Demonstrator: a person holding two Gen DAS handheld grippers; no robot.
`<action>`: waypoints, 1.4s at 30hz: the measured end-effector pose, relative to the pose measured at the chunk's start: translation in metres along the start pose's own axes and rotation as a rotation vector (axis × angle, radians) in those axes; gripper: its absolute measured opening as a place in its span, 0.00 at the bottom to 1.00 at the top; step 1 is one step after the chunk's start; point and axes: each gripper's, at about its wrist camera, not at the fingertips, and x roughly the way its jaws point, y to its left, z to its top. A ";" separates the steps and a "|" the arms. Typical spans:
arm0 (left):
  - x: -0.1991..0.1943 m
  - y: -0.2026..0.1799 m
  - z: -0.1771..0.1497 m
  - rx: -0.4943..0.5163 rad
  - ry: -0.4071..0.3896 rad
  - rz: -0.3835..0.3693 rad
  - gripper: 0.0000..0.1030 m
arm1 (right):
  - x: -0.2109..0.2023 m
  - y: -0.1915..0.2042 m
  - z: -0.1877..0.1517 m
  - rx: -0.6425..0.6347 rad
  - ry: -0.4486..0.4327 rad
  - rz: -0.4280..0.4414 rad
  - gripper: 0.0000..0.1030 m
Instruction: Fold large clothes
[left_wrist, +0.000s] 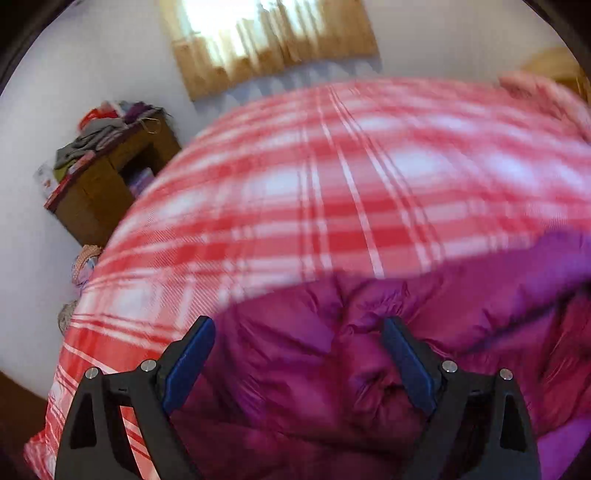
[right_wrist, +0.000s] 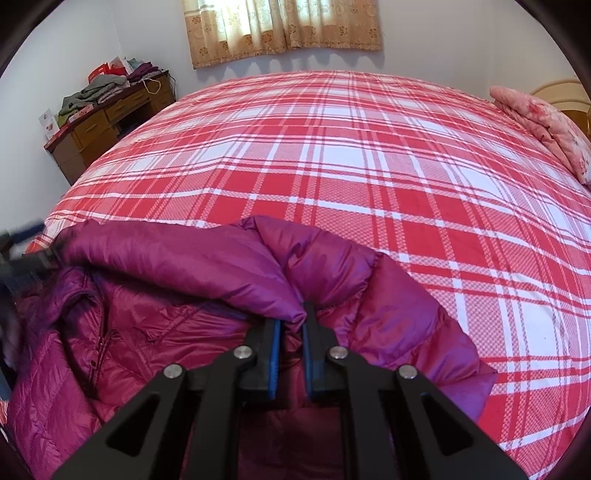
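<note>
My right gripper (right_wrist: 291, 325): jaws drawn nearly together, pinching a fold of the purple down jacket (right_wrist: 184, 295) between the blue pads (right_wrist: 274, 347); the fabric bunches up and over the fingertips.
My left gripper (left_wrist: 299, 328): jaws spread wide, nothing between them; it hangs just above the jacket (left_wrist: 314, 369), and I cannot tell whether the tips touch the cloth. This view is blurred.
Left gripper seen from the right wrist: a dark, smeared shape (right_wrist: 22, 254) at the far left edge, at the jacket's left end.
Jacket: lies crumpled on the near edge of the bed (right_wrist: 369, 166), straight ahead of and under both tools; its zipper (right_wrist: 99, 343) runs down the left part, and a lighter purple panel folds over toward the right.
Bed cover: red and white plaid, stretching away beyond the jacket.
Pillow (right_wrist: 546, 125): pink, at the far right of the bed, well apart from the jacket.
Desk (right_wrist: 103, 122): wooden, far left by the wall, piled with folded clothes (right_wrist: 99, 90).
Curtain (right_wrist: 284, 29): tan, on the far wall.
</note>
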 end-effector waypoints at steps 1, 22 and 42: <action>0.000 -0.001 -0.002 0.004 -0.007 0.004 0.90 | -0.002 0.001 0.000 -0.006 -0.003 -0.002 0.12; -0.027 -0.044 0.025 -0.051 -0.090 -0.218 0.90 | -0.018 0.029 0.036 0.088 -0.070 0.053 0.36; 0.007 -0.053 0.004 -0.064 -0.013 -0.207 0.91 | 0.010 0.029 0.003 0.039 -0.062 0.044 0.32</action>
